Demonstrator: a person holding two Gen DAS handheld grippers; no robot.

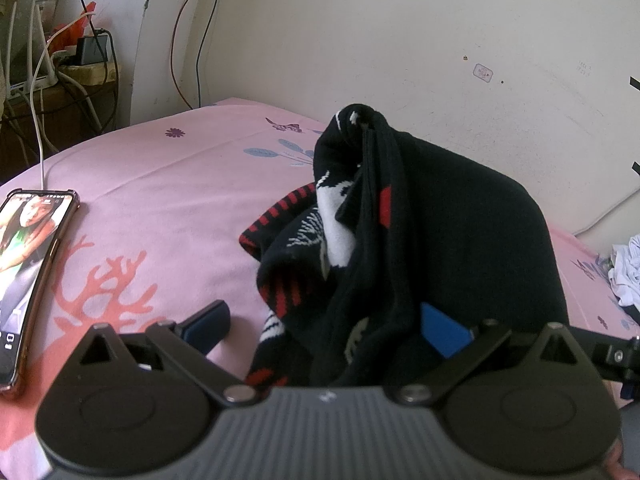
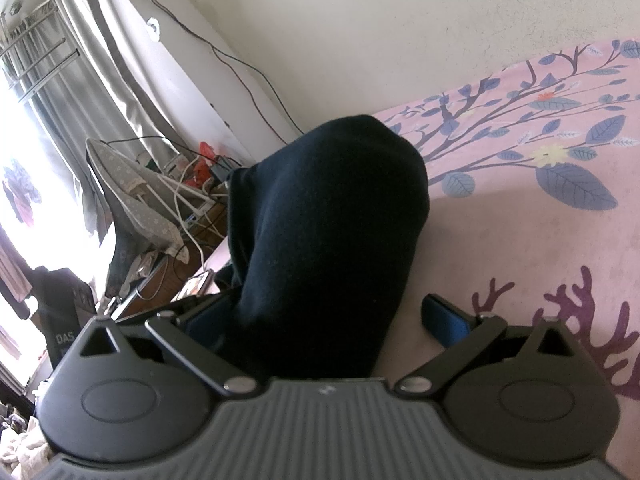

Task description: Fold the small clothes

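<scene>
A small black knitted garment (image 1: 360, 220) with red stripes and white patterning is bunched into a raised heap on the pink bedsheet (image 1: 160, 200). It rises to a peak near the wall. My left gripper (image 1: 326, 328) stands open, fingers wide apart, with the garment's lower folds lying between them and over the blue pad (image 1: 444, 332). In the right wrist view the same garment (image 2: 328, 220) shows as a plain dark mass. It lies between the fingers of my right gripper (image 2: 324, 320), which is open, and covers most of that gripper's left finger. The right finger (image 2: 444, 320) is bare above the sheet.
A phone (image 1: 28, 264) with a lit screen lies on the sheet at the left, with a white cable running off it. White clothes (image 1: 628, 276) are piled at the bed's right edge. A side table (image 1: 60, 60) carries cables. The wall (image 1: 440, 40) runs close behind the bed.
</scene>
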